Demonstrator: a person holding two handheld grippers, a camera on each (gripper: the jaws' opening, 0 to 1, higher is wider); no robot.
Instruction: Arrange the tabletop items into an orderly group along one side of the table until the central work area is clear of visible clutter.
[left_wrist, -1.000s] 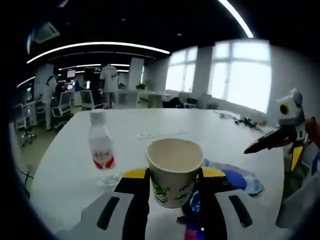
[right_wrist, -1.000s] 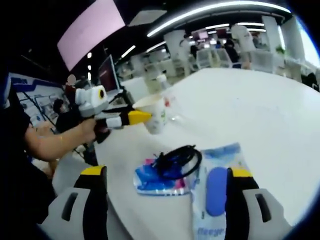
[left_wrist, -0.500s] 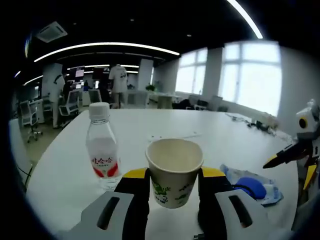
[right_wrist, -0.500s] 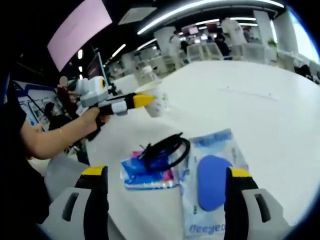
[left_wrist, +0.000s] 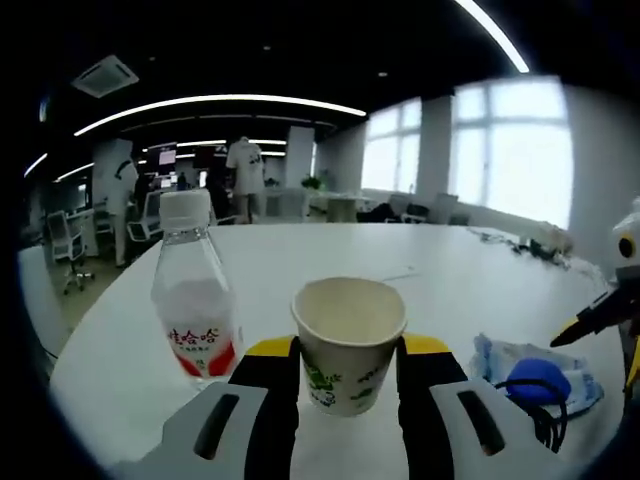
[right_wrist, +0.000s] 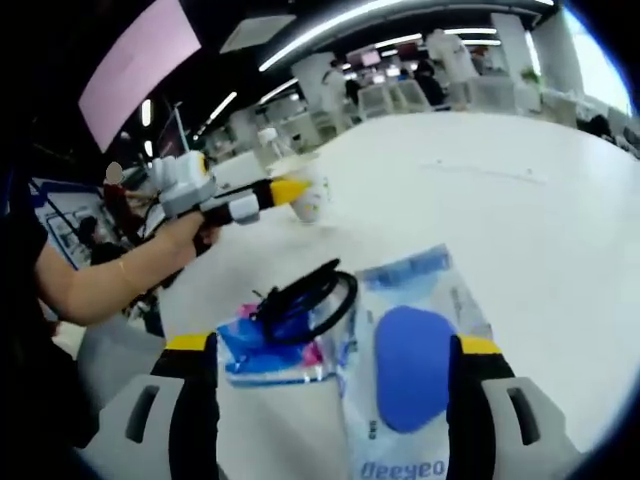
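The left gripper (left_wrist: 349, 352) has carried the paper cup (left_wrist: 348, 342) beside the water bottle (left_wrist: 195, 290).

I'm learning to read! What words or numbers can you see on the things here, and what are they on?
"Deeyeo": partly cut off, on the clear packet with the blue pad inside.
Red characters on the water bottle label: too blurred to read.
Green print on the paper cup held by the left gripper: a pattern, no readable words.
Pink and blue packet under the black cable: too blurred.

The water bottle (left_wrist: 196, 290) stands close beside the held paper cup (left_wrist: 348, 340); beyond them the table (left_wrist: 450, 285) lies bare.
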